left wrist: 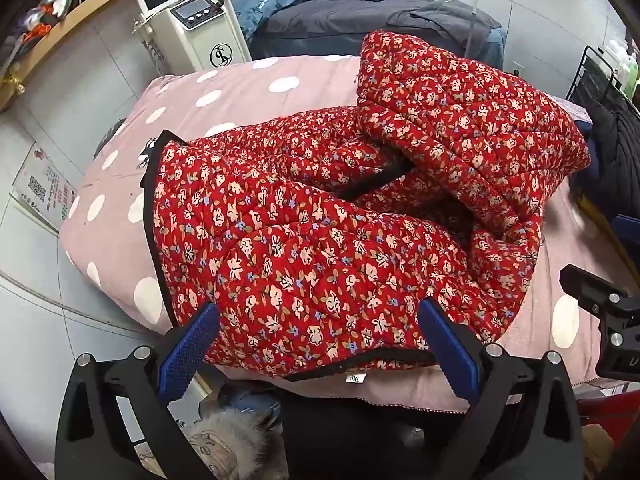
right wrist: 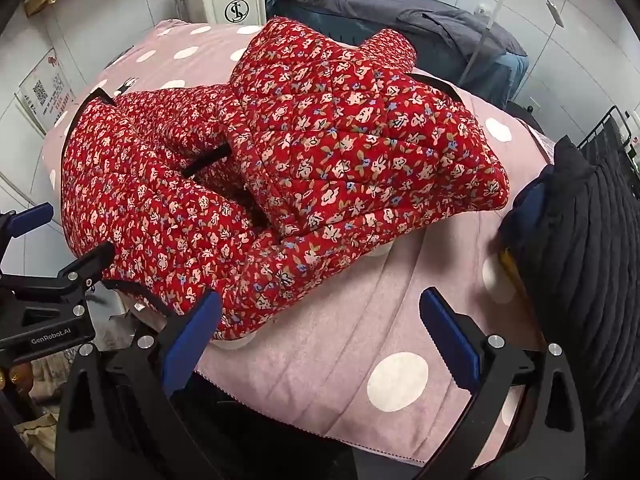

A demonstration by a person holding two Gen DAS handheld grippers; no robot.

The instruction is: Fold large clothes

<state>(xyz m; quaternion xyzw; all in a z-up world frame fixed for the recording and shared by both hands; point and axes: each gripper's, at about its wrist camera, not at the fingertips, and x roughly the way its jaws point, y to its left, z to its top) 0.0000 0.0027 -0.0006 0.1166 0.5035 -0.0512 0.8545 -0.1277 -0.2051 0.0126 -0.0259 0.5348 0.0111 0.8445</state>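
Observation:
A red quilted jacket (left wrist: 320, 248) with small flowers and black trim lies partly folded on a pink bed cover (left wrist: 240, 88) with white dots. Its right half (right wrist: 360, 140) is folded over on top. A white size tag (left wrist: 355, 378) shows at the near hem. My left gripper (left wrist: 320, 344) stands open over the near hem, with nothing pressed between its blue pads. My right gripper (right wrist: 320, 340) is open above the bare cover, to the right of the jacket's near corner (right wrist: 240, 312). The left gripper (right wrist: 60, 280) also shows at the left edge of the right wrist view.
A dark ribbed garment (right wrist: 580, 248) lies at the bed's right edge. Behind the bed are a white machine with a screen (left wrist: 188, 12) and a couch with blue and grey clothes (left wrist: 340, 4). A black wire rack (left wrist: 600, 76) stands right. A furry item (left wrist: 236, 444) lies below the near edge.

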